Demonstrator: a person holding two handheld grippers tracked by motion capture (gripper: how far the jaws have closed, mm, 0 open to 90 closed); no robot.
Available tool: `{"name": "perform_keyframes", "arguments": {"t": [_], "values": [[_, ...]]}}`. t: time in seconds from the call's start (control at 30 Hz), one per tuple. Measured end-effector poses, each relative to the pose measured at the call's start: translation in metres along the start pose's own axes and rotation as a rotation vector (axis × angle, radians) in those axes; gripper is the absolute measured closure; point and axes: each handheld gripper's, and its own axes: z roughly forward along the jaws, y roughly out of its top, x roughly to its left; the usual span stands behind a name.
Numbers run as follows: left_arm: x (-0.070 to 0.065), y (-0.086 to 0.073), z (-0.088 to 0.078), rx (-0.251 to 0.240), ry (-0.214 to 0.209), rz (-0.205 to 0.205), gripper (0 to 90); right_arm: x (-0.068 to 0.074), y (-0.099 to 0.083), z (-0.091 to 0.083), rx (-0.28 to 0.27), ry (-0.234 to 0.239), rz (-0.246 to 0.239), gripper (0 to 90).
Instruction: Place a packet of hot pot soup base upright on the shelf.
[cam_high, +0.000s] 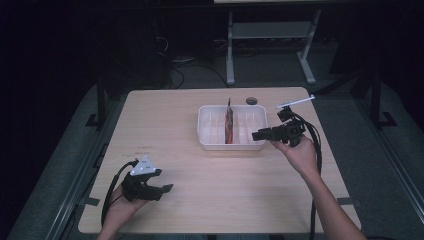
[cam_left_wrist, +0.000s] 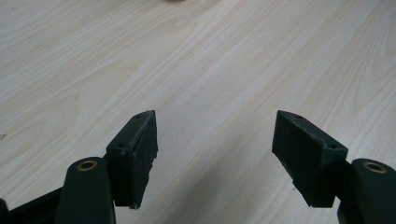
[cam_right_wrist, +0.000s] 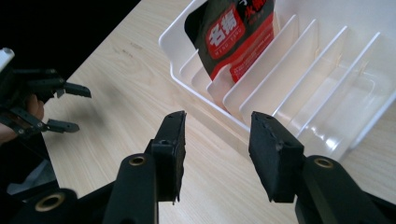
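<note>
Saw my right gripper (cam_high: 256, 135) at white divided tray's (cam_high: 205, 131) 3 o'clock edge, jaws partly apart, nothing between pads. Red-and-black snack packet (cam_high: 229, 126) stood upright in middle slot of tray, at gripper's 9 o'clock, near but apart. In right gripper view, packet (cam_right_wrist: 233, 35) sat at 12 o'clock beyond fingertips. My left gripper (cam_high: 165, 188) rested wide over bare table (cam_high: 200, 200), well apart at 7 o'clock from tray.

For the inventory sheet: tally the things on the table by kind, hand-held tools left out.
White divided tray: 1
Red-and-black packet, standing in the tray: 1
Small dark round thing near the far edge: 1
Total: 3
</note>
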Motion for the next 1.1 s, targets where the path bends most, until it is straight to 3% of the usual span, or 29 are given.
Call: {"name": "perform_keyframes", "arguments": {"t": [1.1], "values": [[0.001, 0.0, -0.002, -0.005, 0.005, -0.006, 30.6, -0.013, -0.042, -0.011, -0.003, 0.009, 0.018, 50.7]]}}
